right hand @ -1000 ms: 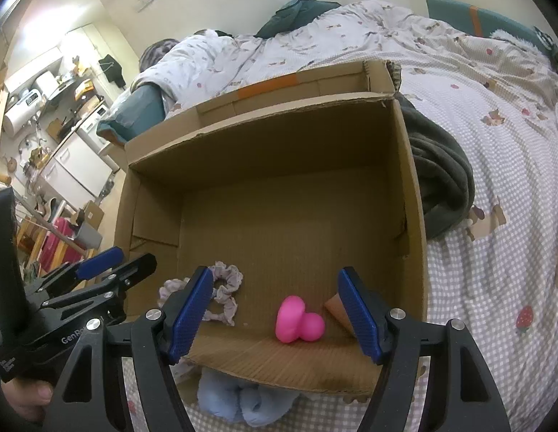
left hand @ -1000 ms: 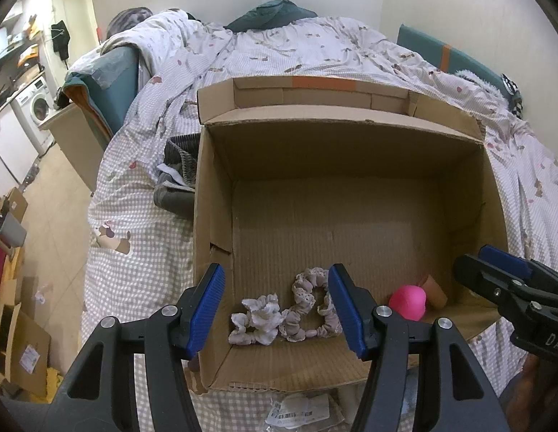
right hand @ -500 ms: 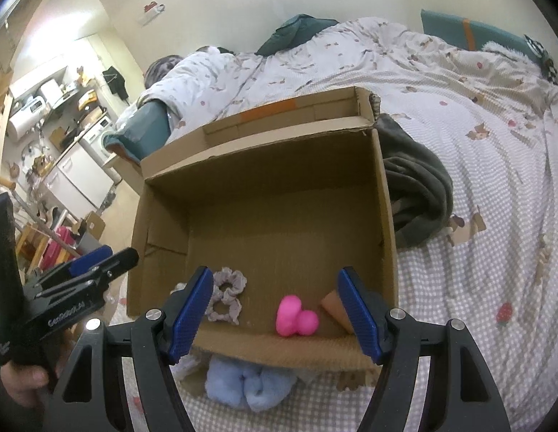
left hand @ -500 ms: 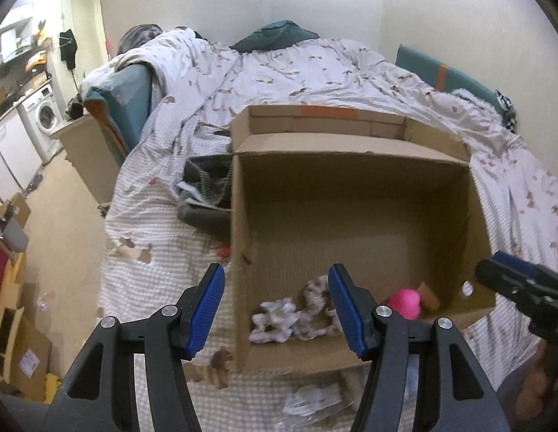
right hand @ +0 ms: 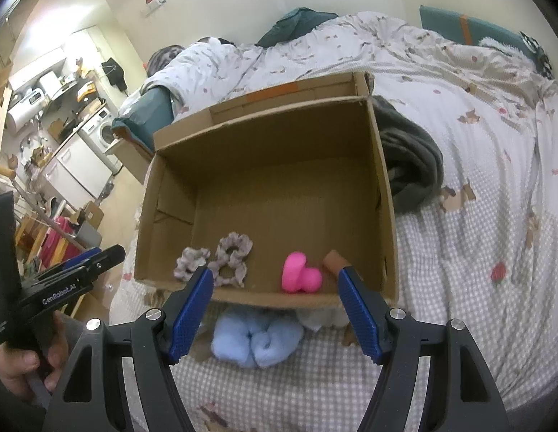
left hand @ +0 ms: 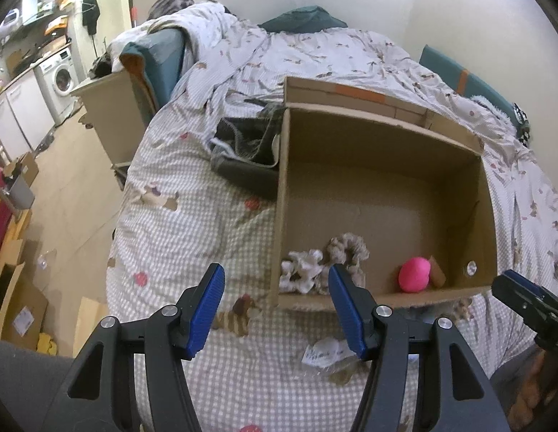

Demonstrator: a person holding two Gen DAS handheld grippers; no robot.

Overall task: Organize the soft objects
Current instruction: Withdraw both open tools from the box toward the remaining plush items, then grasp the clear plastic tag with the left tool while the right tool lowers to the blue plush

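Observation:
An open cardboard box sits on the bed. Inside, near its front wall, lie grey-beige scrunchies, a pink soft toy and a small brown piece. A light blue fluffy object lies on the bedcover just in front of the box. My left gripper is open and empty, held back from the box's front left corner. My right gripper is open and empty, above the blue object.
A dark grey garment lies left of the box, and another dark garment lies right of it. A crumpled plastic wrapper lies in front of the box. The bed edge drops to the floor at the left.
Both grippers have pulled back and up from the box, so it looks smaller. The left view has shifted left. The blue object has come into fuller view.

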